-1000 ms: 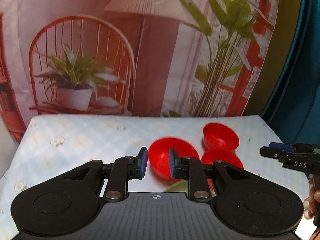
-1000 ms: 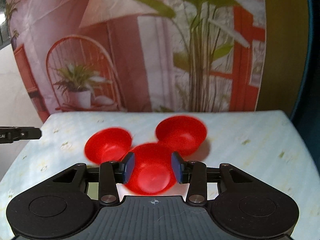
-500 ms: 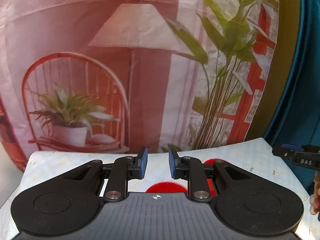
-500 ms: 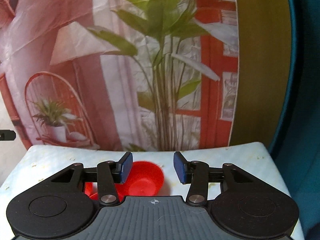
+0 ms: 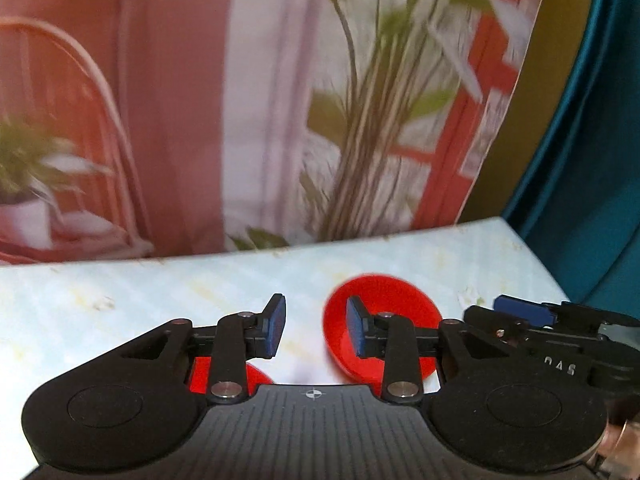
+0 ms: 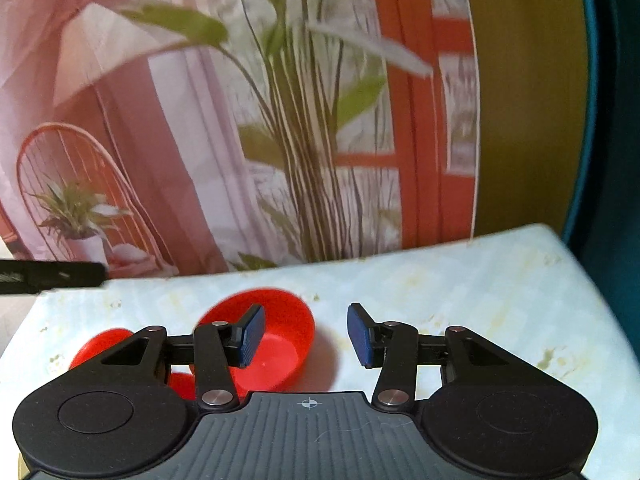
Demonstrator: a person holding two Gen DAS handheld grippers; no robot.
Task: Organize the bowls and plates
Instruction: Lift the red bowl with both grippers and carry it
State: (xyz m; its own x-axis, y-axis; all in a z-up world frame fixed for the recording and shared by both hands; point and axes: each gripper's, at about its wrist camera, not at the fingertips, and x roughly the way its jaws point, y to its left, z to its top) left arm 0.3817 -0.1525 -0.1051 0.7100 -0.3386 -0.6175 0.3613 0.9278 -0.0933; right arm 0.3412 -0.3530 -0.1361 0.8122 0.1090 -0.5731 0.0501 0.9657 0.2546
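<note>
A: Where are the bowls?

B: All on the table [image 6: 500, 280], which wears a pale cloth with faint yellow flowers. In the right wrist view the biggest-looking red bowl [image 6: 276, 344] sits upright just ahead, a little left of centre, partly behind one blue pad. A second bowl [image 6: 100, 344] lies further left, and a sliver of a third bowl [image 6: 182, 385] peeks out between them, close under the gripper body.

A: And the right gripper [image 6: 306, 334]?

B: Its jaws stand wide apart, holding nothing — bare cloth shows between the pads.

A: The left gripper [image 5: 316, 330]?

B: Also spread apart and empty. From its camera, one red bowl [image 5: 384, 320] sits ahead and to the right, its near side hidden by the right-hand finger. Another red patch [image 5: 200, 374] shows low on the left, behind the other finger; I cannot tell which bowl that is.

A: Anything else in sight?

B: The right gripper's black body with blue pads reaches in from the right edge of the left view, near the bowl. Behind the table hangs a printed backdrop [image 6: 200, 140] — chair, lamp, leafy plant, all a bit blurred — with a teal curtain [image 5: 580, 140] to the right.
</note>
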